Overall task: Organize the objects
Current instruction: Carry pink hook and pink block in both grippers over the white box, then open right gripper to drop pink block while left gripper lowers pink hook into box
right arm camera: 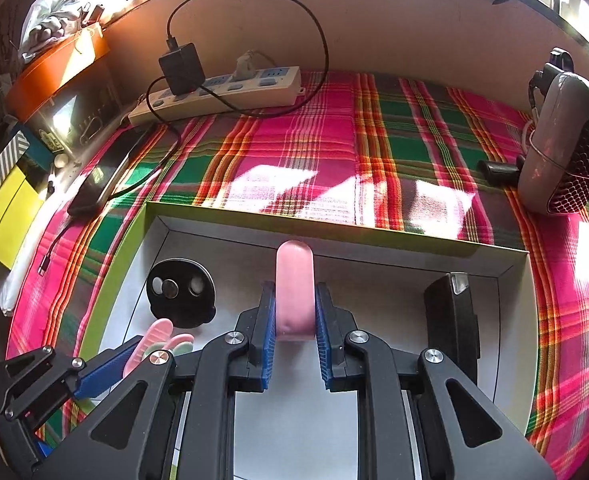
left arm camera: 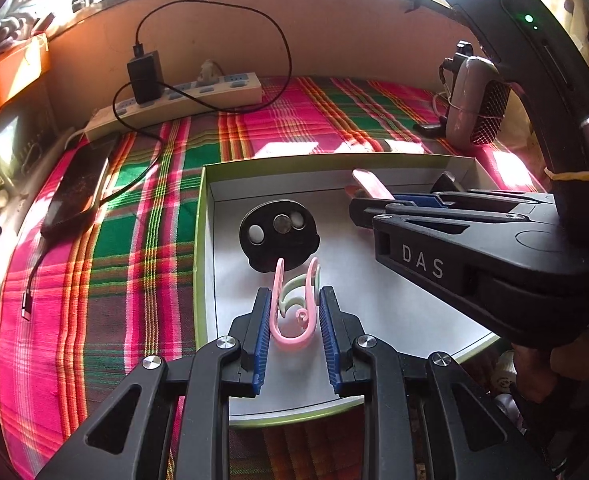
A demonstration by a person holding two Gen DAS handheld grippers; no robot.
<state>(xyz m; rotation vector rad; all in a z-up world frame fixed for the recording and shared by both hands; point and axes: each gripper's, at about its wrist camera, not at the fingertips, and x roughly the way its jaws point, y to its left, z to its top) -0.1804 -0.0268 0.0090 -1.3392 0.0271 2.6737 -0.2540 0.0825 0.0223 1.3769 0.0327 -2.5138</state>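
Two grippers over one shallow box (left arm camera: 204, 240) with green rim and white floor, set on a plaid cloth (left arm camera: 126, 240).

Left gripper (left arm camera: 294, 304): jaws clenched on a pink clip (left arm camera: 294, 334), a U-shaped loop pinched between both blue pads (left arm camera: 263, 332). A pale green clip (left arm camera: 294, 294) sits nested inside the pink loop; cannot tell whether the pads touch it. Count: two clips, one pink, one green, both held over the box floor near its front-left part.

Right gripper (right arm camera: 294, 312): jaws closed tight on one pink rounded bar (right arm camera: 294, 280), which sticks out forward past the fingertips toward the far wall of the box. Whether its tip touches the floor cannot be told.

Loose in the box: one black oval disc (left arm camera: 278, 236) with three round spots (two pale, one metallic), lying flat at left-centre, just beyond the pink clip; one black rectangular block (right arm camera: 450, 320) with a clear end, at right.

Outside the box, on the cloth: one white power strip (right arm camera: 222, 88) with one black adapter (right arm camera: 181, 68) plugged in, one dark phone (left arm camera: 76, 192) at left with a cable attached, one grey meshed device (right arm camera: 566, 164) at right.
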